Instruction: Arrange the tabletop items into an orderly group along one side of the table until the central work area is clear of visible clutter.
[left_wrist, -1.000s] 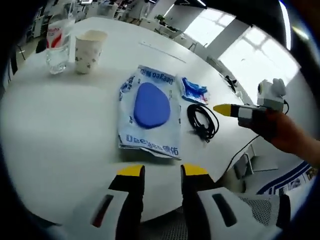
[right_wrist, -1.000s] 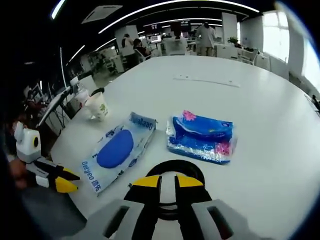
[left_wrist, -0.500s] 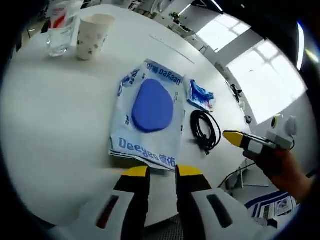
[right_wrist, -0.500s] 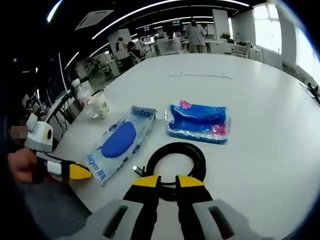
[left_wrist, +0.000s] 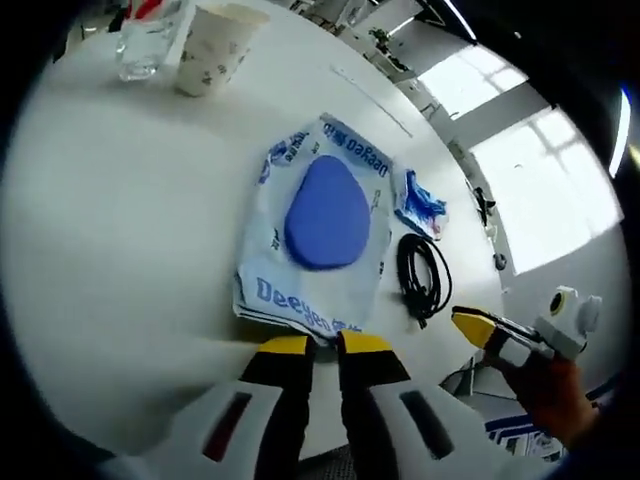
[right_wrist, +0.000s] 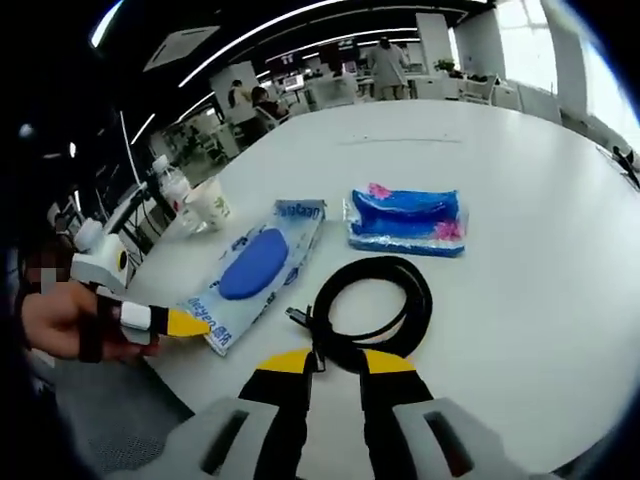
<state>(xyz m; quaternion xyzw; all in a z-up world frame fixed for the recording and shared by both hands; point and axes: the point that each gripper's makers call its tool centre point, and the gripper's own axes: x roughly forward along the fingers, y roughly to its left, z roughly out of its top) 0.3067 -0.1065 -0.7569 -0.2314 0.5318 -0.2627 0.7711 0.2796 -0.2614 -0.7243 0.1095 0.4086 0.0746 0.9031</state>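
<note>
1. A big white table (right_wrist: 560, 250) holds all the things. The wet wipes pack (left_wrist: 322, 230) is the landmark here. It is a flat white pack with blue letters and a big blue oval lid, and it lies flat on the table.
2. In the left gripper view, the left gripper (left_wrist: 326, 346) has black jaws with yellow tips. The tips sit right at the near edge of the wet wipes pack. Only a thin gap shows between the tips. I cannot tell if they pinch the pack's edge.
3. A black cable (left_wrist: 424, 277), rolled in a loop, lies on the table just beside the wet wipes pack.
4. A small blue packet (left_wrist: 421, 203) lies just past the cable, also close to the wet wipes pack.
5. A paper cup (left_wrist: 214, 50) stands upright, well apart from the wet wipes pack, at the far side of the table. A clear plastic bottle (left_wrist: 150, 38) stands just beside the cup.
6. In the right gripper view, the right gripper (right_wrist: 327, 364) has its yellow tips a little apart. The near part of the cable's loop lies just in front of the gap. The tips hold nothing.
7. In that same view, the left gripper comes in from the side, held by a hand (right_wrist: 62, 322). Its yellow tip touches the near corner of the wet wipes pack.
8. People stand and sit at desks in the room far behind the table.
</note>
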